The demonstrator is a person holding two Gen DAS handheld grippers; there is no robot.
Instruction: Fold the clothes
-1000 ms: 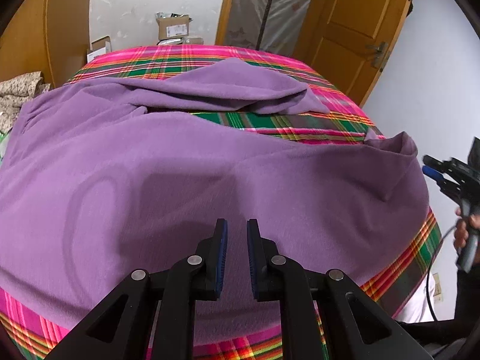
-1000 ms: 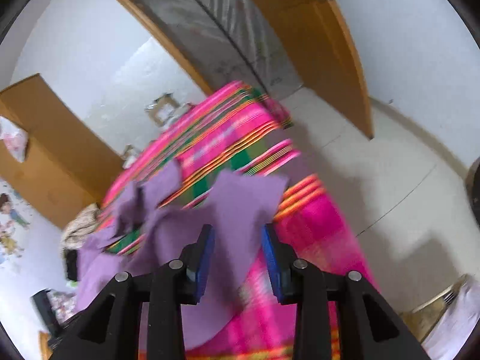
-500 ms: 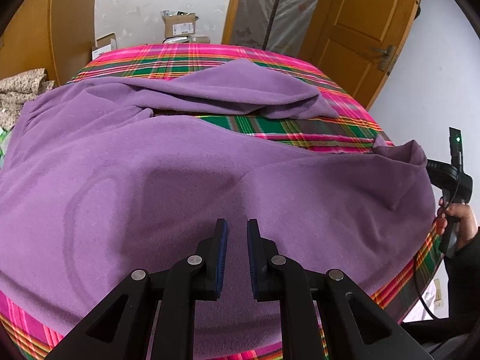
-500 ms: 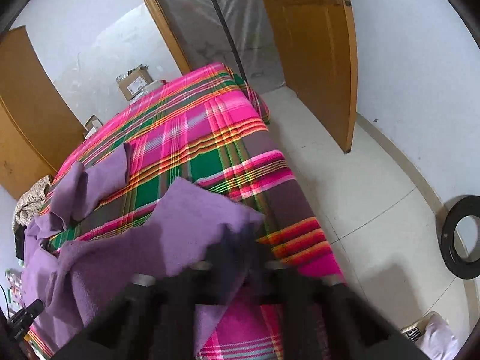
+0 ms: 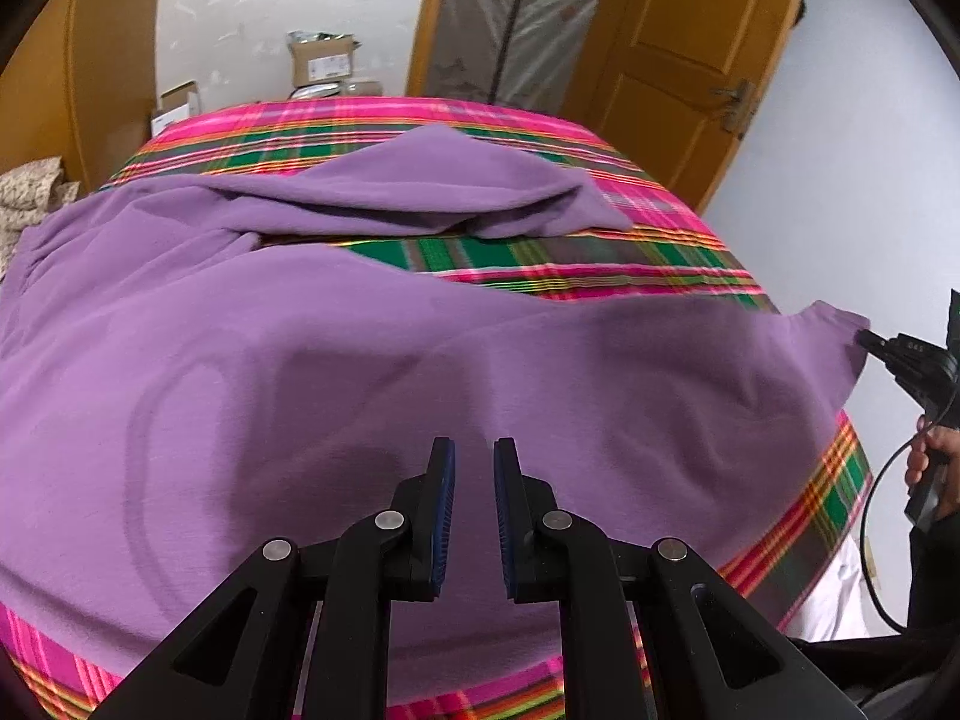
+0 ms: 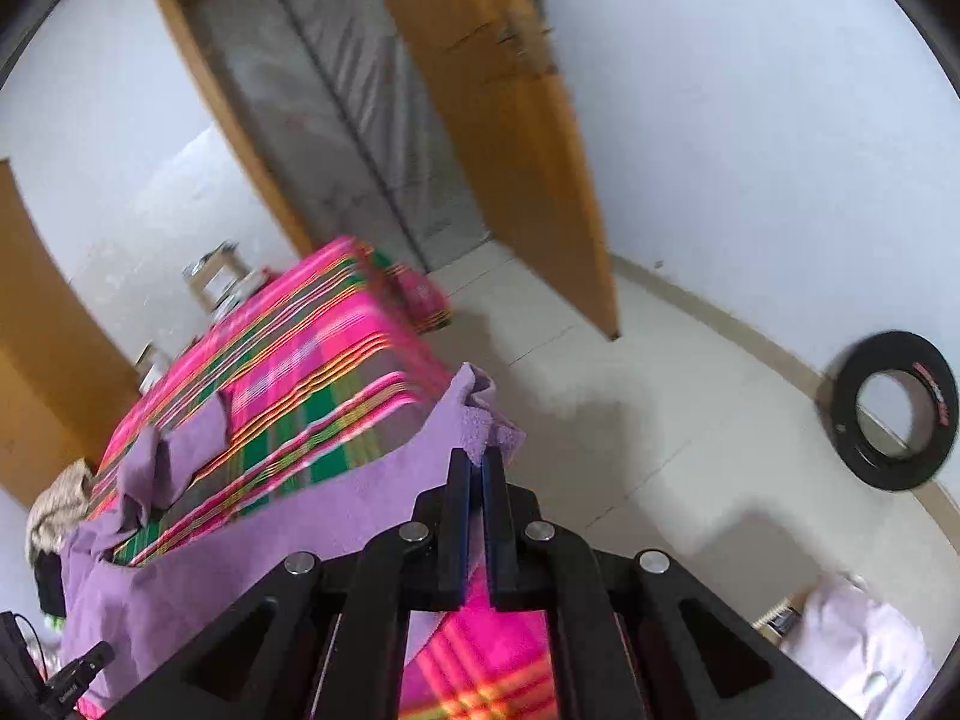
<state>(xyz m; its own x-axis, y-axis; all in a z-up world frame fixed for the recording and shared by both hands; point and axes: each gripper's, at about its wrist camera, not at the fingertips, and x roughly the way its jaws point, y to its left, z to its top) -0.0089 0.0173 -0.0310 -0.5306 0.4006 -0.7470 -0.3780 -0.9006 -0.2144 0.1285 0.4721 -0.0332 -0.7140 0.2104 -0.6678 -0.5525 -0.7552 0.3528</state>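
A purple garment (image 5: 360, 360) lies spread over a bed with a pink and green plaid cover (image 5: 600, 258); one sleeve is folded across the far side. My left gripper (image 5: 474, 462) hovers over the near middle of the garment, jaws a narrow gap apart, nothing pinched between them. My right gripper (image 6: 474, 462) is shut on the garment's corner (image 6: 480, 414), held up past the bed's right edge. In the left wrist view the right gripper (image 5: 867, 341) shows at the far right, pulling that corner taut, with a person's hand (image 5: 936, 462) on its handle.
A wooden door (image 5: 678, 60) stands open behind the bed, beside a plastic-covered doorway. Cardboard boxes (image 5: 324, 60) sit at the far wall. A black ring (image 6: 888, 408) leans on the right wall. Tiled floor (image 6: 660, 420) lies right of the bed; patterned cloth (image 5: 30, 192) is heaped at left.
The right gripper has shut on the garment's right corner and drawn it outward past the bed's edge, stretching the cloth flatter. The left gripper has stayed where it was.
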